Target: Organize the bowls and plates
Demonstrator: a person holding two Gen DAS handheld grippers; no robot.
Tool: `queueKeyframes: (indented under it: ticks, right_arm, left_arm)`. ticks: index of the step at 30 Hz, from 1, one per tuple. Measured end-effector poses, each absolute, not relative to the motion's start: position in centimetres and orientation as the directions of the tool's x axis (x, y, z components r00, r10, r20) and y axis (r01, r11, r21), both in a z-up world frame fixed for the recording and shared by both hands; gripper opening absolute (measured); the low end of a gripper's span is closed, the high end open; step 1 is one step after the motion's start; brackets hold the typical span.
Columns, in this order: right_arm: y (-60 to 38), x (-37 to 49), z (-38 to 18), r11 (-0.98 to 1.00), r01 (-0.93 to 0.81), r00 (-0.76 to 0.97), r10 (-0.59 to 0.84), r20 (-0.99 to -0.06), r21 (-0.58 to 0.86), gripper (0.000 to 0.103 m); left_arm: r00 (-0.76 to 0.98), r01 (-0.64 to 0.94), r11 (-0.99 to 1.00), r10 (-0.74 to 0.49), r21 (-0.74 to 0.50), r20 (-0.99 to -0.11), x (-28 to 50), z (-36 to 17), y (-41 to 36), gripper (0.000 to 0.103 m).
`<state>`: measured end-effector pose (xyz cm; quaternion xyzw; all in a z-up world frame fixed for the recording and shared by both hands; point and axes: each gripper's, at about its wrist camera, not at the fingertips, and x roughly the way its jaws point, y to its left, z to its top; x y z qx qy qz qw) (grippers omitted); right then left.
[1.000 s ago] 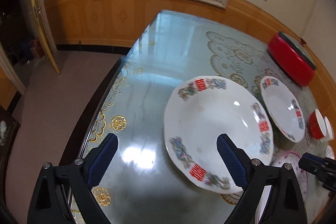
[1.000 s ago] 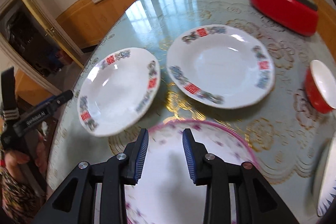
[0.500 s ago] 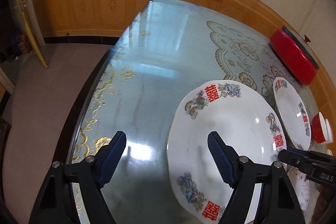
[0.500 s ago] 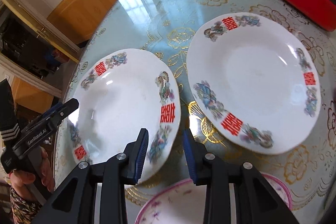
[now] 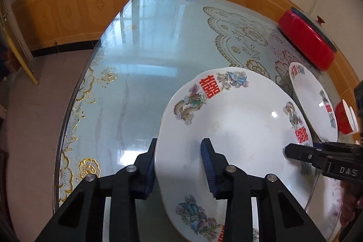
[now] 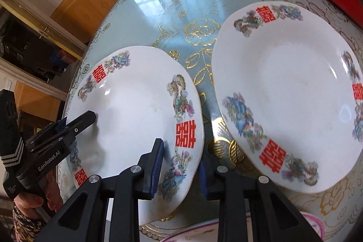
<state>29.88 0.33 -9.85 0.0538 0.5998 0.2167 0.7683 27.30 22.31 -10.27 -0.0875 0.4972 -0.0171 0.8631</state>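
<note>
A white deep plate [image 5: 238,128] with red characters and dragon prints lies on the glass-topped table [image 5: 147,49]. My left gripper [image 5: 179,142] straddles its left rim, one pad outside and one over the bowl; its jaws are closing and the inner pad still looks clear of the plate. My right gripper [image 6: 180,151] straddles the opposite rim of the same plate [image 6: 136,106]; its jaws are closing and both pads look to be against the rim. Each gripper shows in the other's view: the right gripper [image 5: 292,151] and the left gripper [image 6: 90,116].
A second matching plate [image 6: 283,94] lies just right of the held one. A pink-rimmed plate [image 6: 313,226] sits nearest me. A small red bowl [image 5: 343,116] and a red lidded pot [image 5: 306,42] stand at the right. The table edge drops to the floor on the left.
Both grippers have come down and forward onto the left plate. The left jaws have narrowed from wide open around its rim. The right gripper moved off the pink-rimmed plate to the opposite rim.
</note>
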Motion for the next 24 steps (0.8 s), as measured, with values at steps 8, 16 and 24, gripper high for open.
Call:
queueKeyframes:
  ticks: [8,16,24]
  right_arm:
    - [0.3,28.9,-9.5,0.895,-0.312,0.202,0.391,-0.898,0.320,0.027]
    - [1.5,28.2,-8.7,0.890,-0.336,0.212,0.390,-0.896,0.308,0.027]
    - [1.2,26.5,-7.4,0.885,-0.367,0.236,0.385,-0.892,0.285,0.026]
  left_arm:
    - [0.526,-0.025,0.992,-0.095,-0.127,-0.845,26.2,-9.7,22.2,0.034]
    - [0.544,-0.034,0.971,-0.179,-0.235,-0.820,24.8,-10.2,22.9,0.033]
    - [0.569,-0.031,0.938,-0.268,-0.346,-0.778,23.1,-10.9,22.7,0.033]
